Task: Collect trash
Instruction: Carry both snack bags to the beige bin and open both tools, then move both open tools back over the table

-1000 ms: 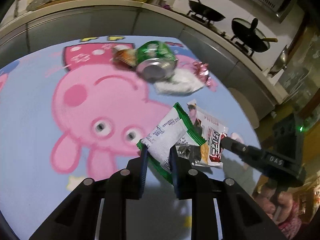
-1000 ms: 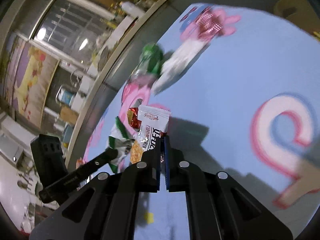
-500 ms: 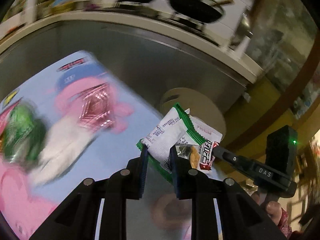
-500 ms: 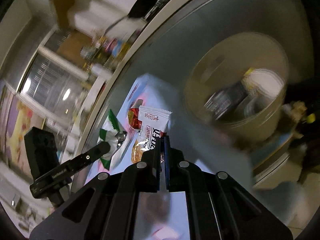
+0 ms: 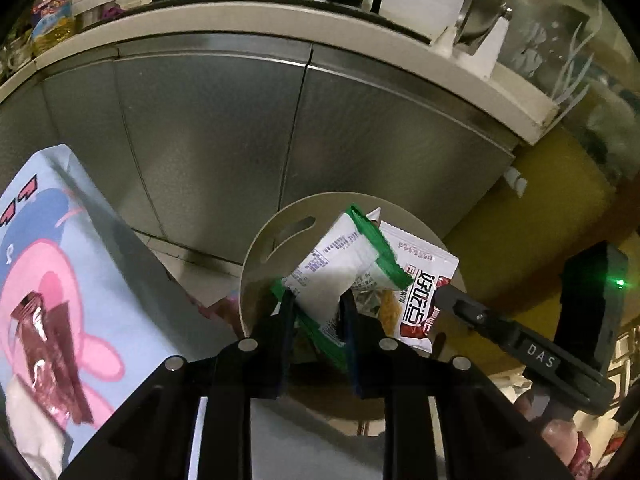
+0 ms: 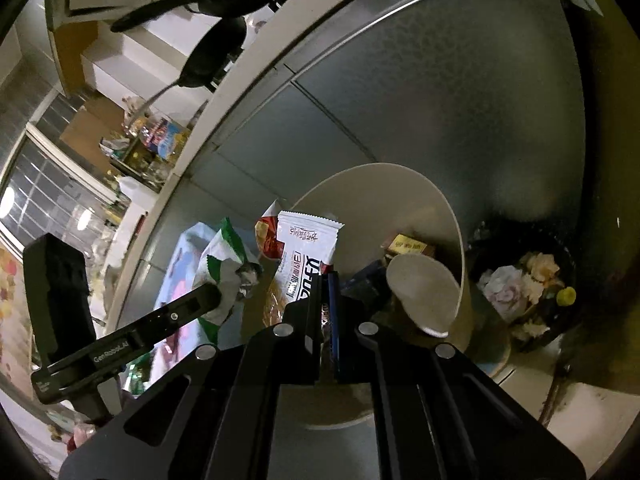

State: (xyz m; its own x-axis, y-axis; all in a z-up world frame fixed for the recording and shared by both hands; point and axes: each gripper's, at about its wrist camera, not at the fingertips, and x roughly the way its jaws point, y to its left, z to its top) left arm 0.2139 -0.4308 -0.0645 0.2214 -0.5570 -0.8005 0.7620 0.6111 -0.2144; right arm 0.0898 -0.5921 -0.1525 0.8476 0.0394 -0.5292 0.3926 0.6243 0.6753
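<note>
Wrappers are in both my tools, held over the round beige plastic bin [image 5: 256,280] that stands beside the brushed-steel cabinet doors [image 5: 208,132]. My left gripper [image 5: 318,300] pinches the crinkled green-and-white foil snack packet [image 5: 340,264] near its lower end; the packet's long axis rises away from the jaws and leans toward the upper right, its serrated green edge uppermost. My right gripper [image 6: 325,280] has its jaws pressed almost together on the flat white-and-red printed sachet [image 6: 306,240], which stands nearly upright, long axis running straight up from the fingertips, its crimped top edge pointing at the cabinet.

In the right wrist view I see into the bin: a pale round disc [image 6: 424,294], a yellow carton [image 6: 408,245] and something dark blue that I cannot identify. The lower end of each wrapper is hidden behind the black fingers. To the bin's right lies a dark heap of crumpled paper and scraps [image 6: 520,288], too dim to read. At the left wrist view's edge, the pale blue cartoon-pig tablecloth [image 5: 120,280] carries a shiny pink foil wrapper [image 5: 48,340], partly cut off.
</note>
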